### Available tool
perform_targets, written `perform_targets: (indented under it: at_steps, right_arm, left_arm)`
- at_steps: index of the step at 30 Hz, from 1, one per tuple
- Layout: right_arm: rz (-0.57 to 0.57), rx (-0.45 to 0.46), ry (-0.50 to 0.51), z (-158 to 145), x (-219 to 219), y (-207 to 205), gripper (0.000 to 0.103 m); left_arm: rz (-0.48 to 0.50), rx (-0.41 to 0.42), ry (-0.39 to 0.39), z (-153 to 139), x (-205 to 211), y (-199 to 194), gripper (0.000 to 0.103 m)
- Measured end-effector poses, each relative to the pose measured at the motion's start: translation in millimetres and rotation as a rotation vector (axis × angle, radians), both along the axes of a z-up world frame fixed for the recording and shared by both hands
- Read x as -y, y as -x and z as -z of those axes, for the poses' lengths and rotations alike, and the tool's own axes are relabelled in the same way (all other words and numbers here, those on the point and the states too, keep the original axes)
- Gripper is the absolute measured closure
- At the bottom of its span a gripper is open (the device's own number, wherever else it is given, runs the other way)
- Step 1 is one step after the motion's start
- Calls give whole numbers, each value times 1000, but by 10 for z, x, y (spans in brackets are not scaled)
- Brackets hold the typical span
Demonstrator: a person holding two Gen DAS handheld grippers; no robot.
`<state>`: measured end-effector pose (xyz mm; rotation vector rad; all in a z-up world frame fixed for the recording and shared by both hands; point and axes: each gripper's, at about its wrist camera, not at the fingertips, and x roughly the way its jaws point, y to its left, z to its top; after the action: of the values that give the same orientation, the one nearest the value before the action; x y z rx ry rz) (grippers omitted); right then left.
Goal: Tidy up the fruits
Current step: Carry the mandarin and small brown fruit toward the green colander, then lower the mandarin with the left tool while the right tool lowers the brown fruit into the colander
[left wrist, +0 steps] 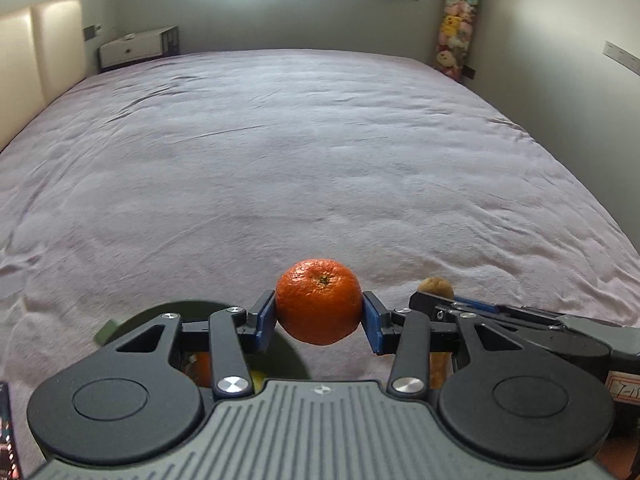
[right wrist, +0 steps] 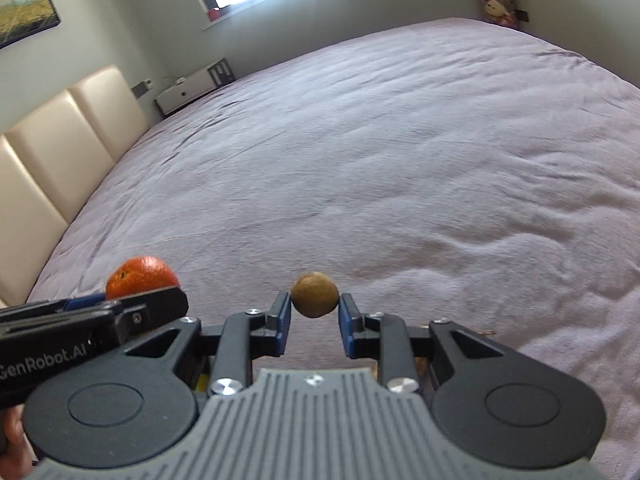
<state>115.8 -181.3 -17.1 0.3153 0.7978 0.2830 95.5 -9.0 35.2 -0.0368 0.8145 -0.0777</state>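
Presently, an orange [left wrist: 319, 301] is clamped between the blue pads of the left gripper [left wrist: 319, 316], its jaws partly open around the fruit, while a small brown fruit [right wrist: 315, 294], perhaps a kiwi, is pinched at the fingertips of the right gripper [right wrist: 314, 312], whose jaws are nearly closed. Both are held above the bed [left wrist: 320, 152]. A dark green bowl [left wrist: 296, 364] is glimpsed beneath the left gripper. Each fruit is best lowered close to its place before release, since round fruit would likely roll on soft bedding.
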Motion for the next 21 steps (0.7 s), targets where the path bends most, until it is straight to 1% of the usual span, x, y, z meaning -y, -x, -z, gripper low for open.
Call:
perform_targets:
  at_steps: [5,8,12,14,18,21]
  right_arm:
    - [-86,17,8,-96,-247,100,81]
    - [-129,18,21,-108,-377,151,81]
    - [-168,15,36,-83,-511,177,81]
    - [-191,11,43,-67,-585,179,81]
    - [-241,11,69,-25,-755,162,81]
    - [-273,12,95,17,-871,158,81]
  left_arm:
    - [-37,-13,-6,-56,-296,148,53]
    - [-28,-20,-20,-76,-427,217,53]
    - [-33,-26,-16,-79,-612,278,53]
    - [-44,-29,3,-56,-697,279,53]
    - [-83,-44,77,41,-921,274,53]
    - [-112,-53,106,125,-1045,249,53]
